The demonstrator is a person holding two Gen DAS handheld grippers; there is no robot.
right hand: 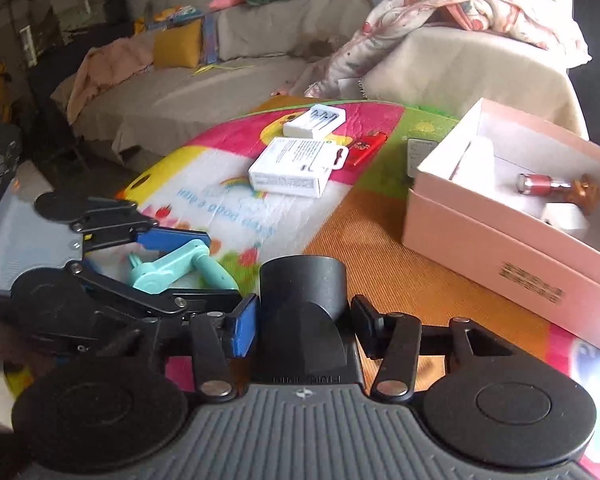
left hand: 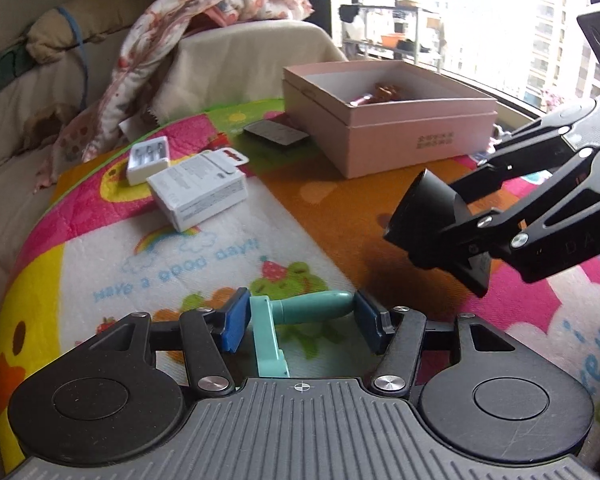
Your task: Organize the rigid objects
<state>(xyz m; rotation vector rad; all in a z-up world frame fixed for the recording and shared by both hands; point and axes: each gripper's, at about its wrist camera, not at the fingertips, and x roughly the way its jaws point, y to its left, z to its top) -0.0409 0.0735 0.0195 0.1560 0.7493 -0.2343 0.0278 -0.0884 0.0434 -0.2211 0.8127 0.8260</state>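
My left gripper (left hand: 300, 322) is shut on a teal plastic crank handle (left hand: 300, 312), held just above the colourful play mat (left hand: 220, 240); the teal handle also shows in the right wrist view (right hand: 172, 270). My right gripper (right hand: 306, 324) is shut on a black nozzle piece (right hand: 304, 300), which also shows in the left wrist view (left hand: 428, 212) at the right, above the orange part of the mat. An open pink box (left hand: 388, 120) sits ahead; it shows in the right wrist view (right hand: 512, 240) holding a red lipstick-like tube (right hand: 540, 182) and a brown item.
Two white boxes (left hand: 198, 194) (left hand: 148, 160), a red pack (right hand: 364, 150) and a dark flat item (left hand: 276, 134) lie on the mat. A sofa with blankets (right hand: 460, 12) stands behind. A window (left hand: 500, 20) is at the right.
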